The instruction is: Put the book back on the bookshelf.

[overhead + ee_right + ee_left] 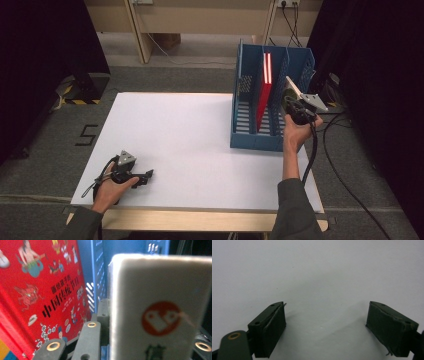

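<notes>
1. High view: a white table (190, 145) has a blue file rack (260, 135) standing at its far right side.
2. A red book (264, 95) stands upright in a middle slot of the rack.
3. The right gripper (292, 102) is held up at the right end of the rack, over its right slot.
4. It grips a pale book (294, 86), which tilts and sticks up above the rack's right wall.
5. Right gripper view: the pale book (160, 307) is very close and blurry. It has a round red mark on it, and the black jaws are closed on it.
6. In that view the red book (47, 290) stands just to the left, with little pictures and dark letters on its cover. A blue wall of the rack (96, 272) is between the two books.
7. High view: the left gripper (145, 176) rests on the near left part of the table, well apart from the rack.
8. Left gripper view: its two black jaws stand wide apart over the bare white table (317, 272), and nothing is between them.
</notes>
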